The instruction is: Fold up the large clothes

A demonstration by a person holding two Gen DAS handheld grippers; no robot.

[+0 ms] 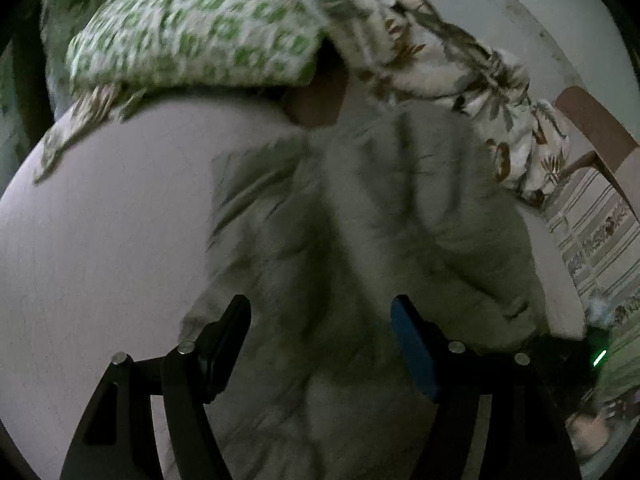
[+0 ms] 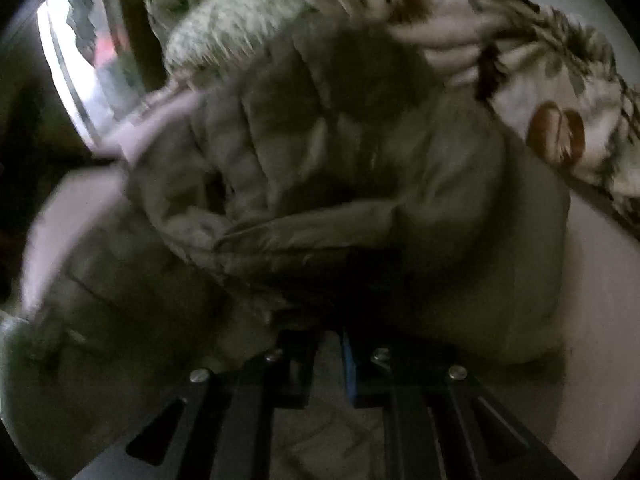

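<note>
A large grey-green padded jacket point(image 1: 360, 220) lies crumpled on a pale bed sheet point(image 1: 100, 240). My left gripper point(image 1: 320, 320) is open and empty, its black and blue fingers spread wide just above the jacket's near part. In the right wrist view the same jacket point(image 2: 340, 168) fills the frame, bunched in folds. My right gripper point(image 2: 328, 344) has its jaws nearly together and pinches a fold of the jacket, which drapes over the fingertips. Both views are blurred.
A green-and-white patterned pillow point(image 1: 192, 36) lies at the far edge of the bed. A leaf-print blanket point(image 1: 480, 80) runs along the back right; it also shows in the right wrist view point(image 2: 540, 92). A striped mat point(image 1: 596, 232) lies on the floor at right.
</note>
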